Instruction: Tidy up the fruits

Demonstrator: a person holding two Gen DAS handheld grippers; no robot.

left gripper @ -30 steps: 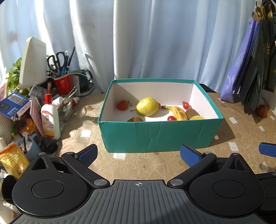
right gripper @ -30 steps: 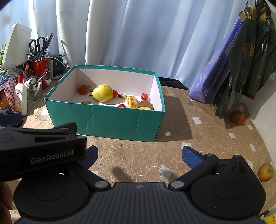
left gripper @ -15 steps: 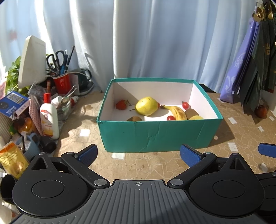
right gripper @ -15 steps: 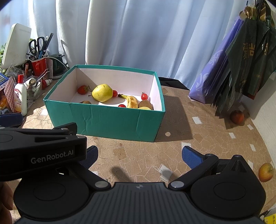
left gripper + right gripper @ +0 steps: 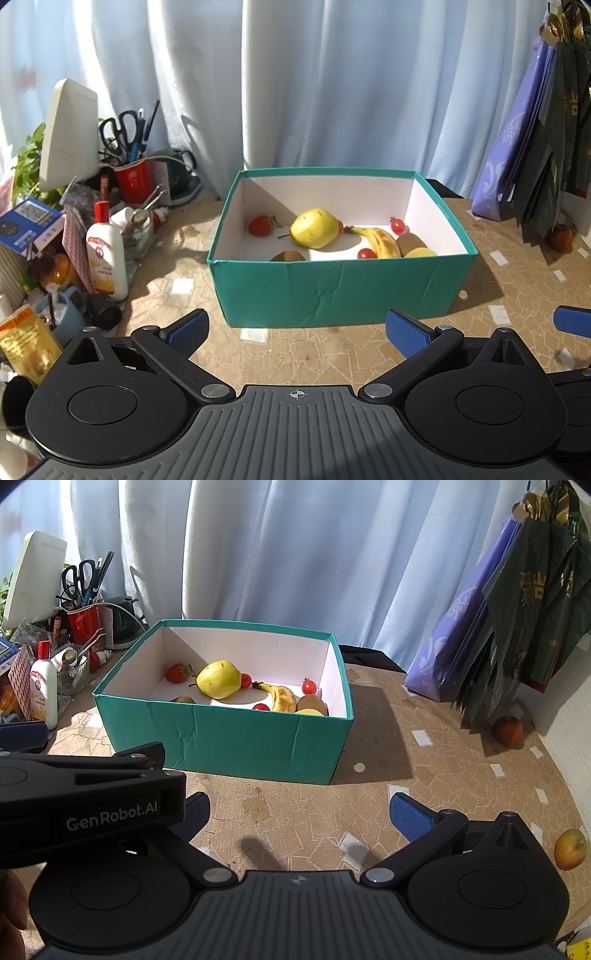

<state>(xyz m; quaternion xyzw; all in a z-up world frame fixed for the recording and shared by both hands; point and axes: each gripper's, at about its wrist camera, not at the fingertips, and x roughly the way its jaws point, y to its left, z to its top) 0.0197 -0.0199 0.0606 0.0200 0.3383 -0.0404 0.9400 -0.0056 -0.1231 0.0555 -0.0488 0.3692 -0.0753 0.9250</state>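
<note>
A teal box [image 5: 332,288] [image 5: 229,738] stands mid-table. Inside lie a yellow pear [image 5: 314,232] [image 5: 218,678], a strawberry [image 5: 260,226] [image 5: 176,673], a banana [image 5: 380,242] [image 5: 282,698], kiwis [image 5: 410,242] and cherry tomatoes [image 5: 398,225]. Outside it, a red apple [image 5: 509,730] [image 5: 559,237] rests by the hanging bags and a yellow-red apple [image 5: 570,848] lies at the right edge. My left gripper [image 5: 295,332] is open and empty, short of the box. My right gripper [image 5: 297,812] is open too, nothing between its fingers.
Clutter fills the left side: a white lotion bottle [image 5: 107,258], a red pen cup with scissors [image 5: 133,177], a blue mug [image 5: 70,306]. Purple and dark bags [image 5: 498,627] hang at right. Curtains close off the back. The left gripper's body [image 5: 88,805] crosses the right wrist view.
Both views have shifted only slightly; the box and fruits stay put, and both grippers remain open.
</note>
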